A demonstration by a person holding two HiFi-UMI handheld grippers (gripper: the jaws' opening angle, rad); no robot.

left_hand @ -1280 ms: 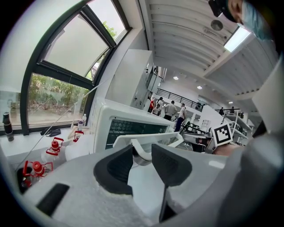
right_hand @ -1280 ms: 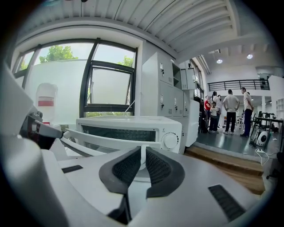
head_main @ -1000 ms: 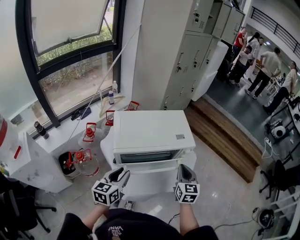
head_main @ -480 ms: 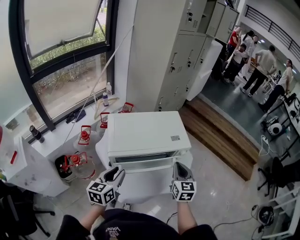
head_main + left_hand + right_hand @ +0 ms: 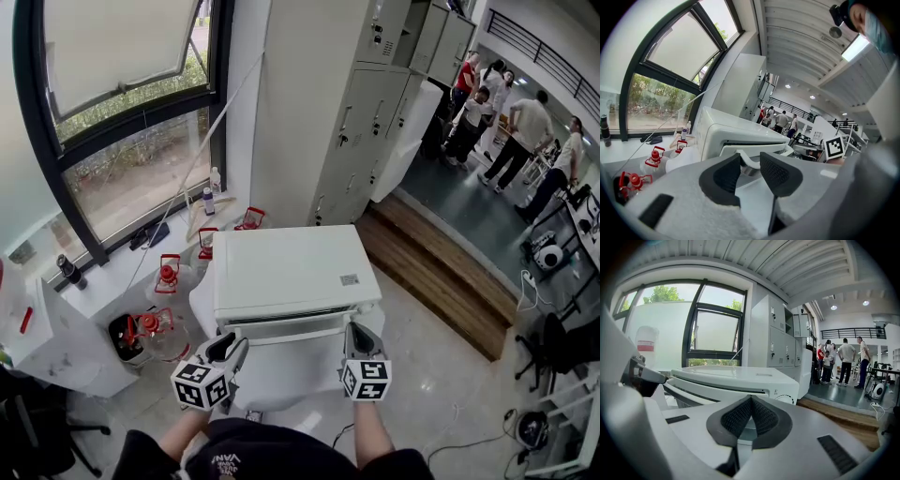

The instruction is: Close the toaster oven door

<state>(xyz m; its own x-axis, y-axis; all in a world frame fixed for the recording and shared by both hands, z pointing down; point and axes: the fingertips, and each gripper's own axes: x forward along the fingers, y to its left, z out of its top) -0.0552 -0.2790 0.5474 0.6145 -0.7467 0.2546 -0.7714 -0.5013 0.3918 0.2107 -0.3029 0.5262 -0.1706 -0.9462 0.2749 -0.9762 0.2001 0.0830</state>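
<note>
The white toaster oven [image 5: 281, 267] stands on a white table [image 5: 281, 380] right in front of me. Its door [image 5: 286, 326] is tipped only a little off the body, with a dark gap along its top edge [image 5: 740, 142]. My left gripper [image 5: 234, 345] is at the door's left end. In the left gripper view the white door handle [image 5: 749, 161] runs between its half-closed jaws, and the gripper [image 5: 749, 171] is shut on it. My right gripper [image 5: 359, 336] hovers by the oven's right front corner, shut and empty [image 5: 750, 418], just short of the control knob [image 5: 785, 399].
Tall grey lockers [image 5: 347, 103] stand behind the oven and a big window [image 5: 131, 141] is at the left. Red-capped water jugs [image 5: 159, 328] sit on the floor at the left. A wooden step [image 5: 441, 272] and several people [image 5: 525, 131] are at the right.
Less of the oven's dark door glass shows now than a second ago; the door stands closer to the body. Both grippers have barely moved.
</note>
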